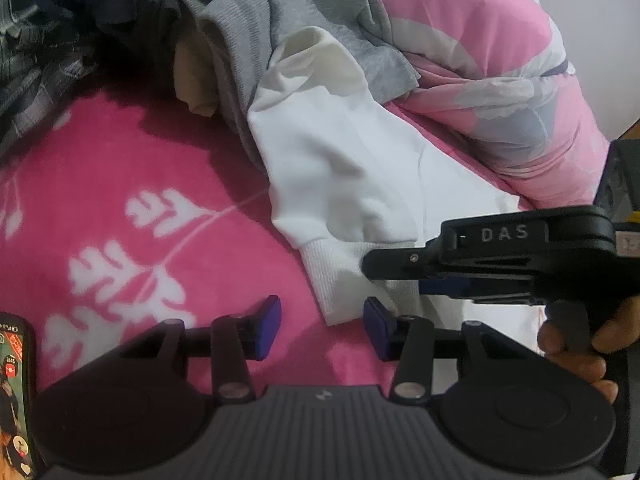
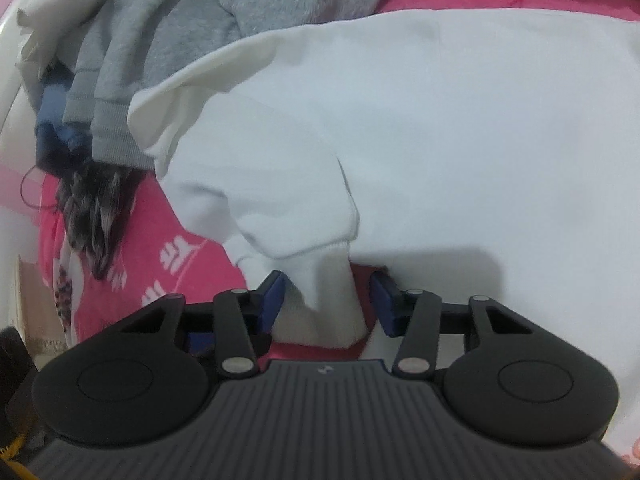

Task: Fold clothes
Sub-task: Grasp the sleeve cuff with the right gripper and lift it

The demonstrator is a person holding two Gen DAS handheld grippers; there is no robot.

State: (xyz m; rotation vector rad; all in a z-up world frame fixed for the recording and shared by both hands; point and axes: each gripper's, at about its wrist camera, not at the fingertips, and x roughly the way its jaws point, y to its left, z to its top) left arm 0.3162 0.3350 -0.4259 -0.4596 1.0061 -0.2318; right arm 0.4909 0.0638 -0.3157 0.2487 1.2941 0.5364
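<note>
A white sweatshirt lies on a pink blanket, its sleeve ending in a ribbed cuff. My left gripper is open and empty, just in front of the cuff. My right gripper is open with the cuff lying between its fingers, the jaws apart around it. The right gripper also shows in the left wrist view, resting over the cuff. The white sweatshirt fills the right wrist view.
A grey sweatshirt lies behind the white one. Dark plaid and denim clothes are piled at the far left. A pink and white duvet is bunched at the right. A phone lies at the lower left.
</note>
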